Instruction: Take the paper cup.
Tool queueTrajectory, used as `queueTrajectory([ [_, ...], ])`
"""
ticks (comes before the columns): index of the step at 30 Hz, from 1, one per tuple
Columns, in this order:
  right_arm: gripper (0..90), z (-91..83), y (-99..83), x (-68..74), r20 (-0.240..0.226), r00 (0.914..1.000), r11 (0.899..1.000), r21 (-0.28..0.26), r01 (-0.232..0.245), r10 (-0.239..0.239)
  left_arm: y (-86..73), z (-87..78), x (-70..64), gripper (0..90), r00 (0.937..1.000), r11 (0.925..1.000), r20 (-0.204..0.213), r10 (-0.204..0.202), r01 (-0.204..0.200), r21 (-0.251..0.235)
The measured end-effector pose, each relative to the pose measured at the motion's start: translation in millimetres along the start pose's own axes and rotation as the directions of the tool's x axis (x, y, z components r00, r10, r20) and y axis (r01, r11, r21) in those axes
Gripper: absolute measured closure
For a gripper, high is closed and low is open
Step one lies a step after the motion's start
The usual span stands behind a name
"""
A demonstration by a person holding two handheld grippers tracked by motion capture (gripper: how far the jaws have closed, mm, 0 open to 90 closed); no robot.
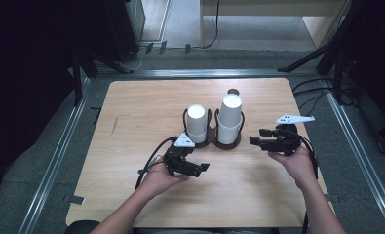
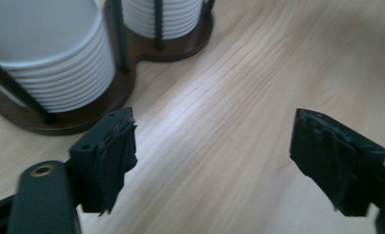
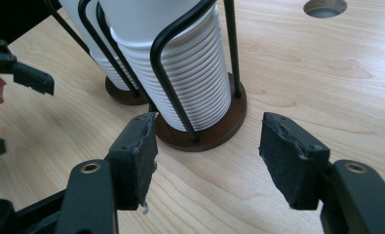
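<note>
While both grippers hang just off the table (image 1: 131, 195) near the cup holder (image 1: 227, 142), nothing is gripped yet. Left gripper (image 1: 205, 167): jaws spread wide, empty, low over bare wood just in front of the left cup stack (image 1: 196, 123). Right gripper (image 1: 253, 140): jaws likewise wide apart and empty, aimed at the base of the right cup stack (image 1: 229, 118), just beside it, not touching.

Judgement: the step is the approach to a stack. To do it well, come in above the black wire uprights (image 3: 165, 73) so the pads close on paper, not wire; pinch lightly, cups crush easily.

Holder: dark wooden double base, two wire cages. Each holds nested white paper cups, upside down; the right stack stands taller.
</note>
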State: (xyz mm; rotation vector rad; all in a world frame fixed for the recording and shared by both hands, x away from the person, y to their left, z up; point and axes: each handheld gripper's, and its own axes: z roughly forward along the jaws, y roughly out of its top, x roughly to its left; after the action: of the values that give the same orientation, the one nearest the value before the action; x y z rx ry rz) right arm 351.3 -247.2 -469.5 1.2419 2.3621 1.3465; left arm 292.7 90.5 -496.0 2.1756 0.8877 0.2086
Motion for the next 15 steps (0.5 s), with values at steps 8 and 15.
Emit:
queueTrajectory([
  [8, 38.9, -7.2, -1.9, -3.1, 0.017, 0.9998, 1.000, -0.012, -0.001, 0.002, 4.1, 0.7, 2.7, 42.8, 0.9969, 0.9970, 0.023, -0.075, 0.075, -0.016],
  [15, 38.3, -6.5, -2.6, -4.2, 0.014, 0.9999, 1.000, -0.009, 0.004, -0.003, 3.5, 1.4, 3.8, 44.1, 0.9987, 0.9985, 0.007, -0.051, 0.051, -0.019],
])
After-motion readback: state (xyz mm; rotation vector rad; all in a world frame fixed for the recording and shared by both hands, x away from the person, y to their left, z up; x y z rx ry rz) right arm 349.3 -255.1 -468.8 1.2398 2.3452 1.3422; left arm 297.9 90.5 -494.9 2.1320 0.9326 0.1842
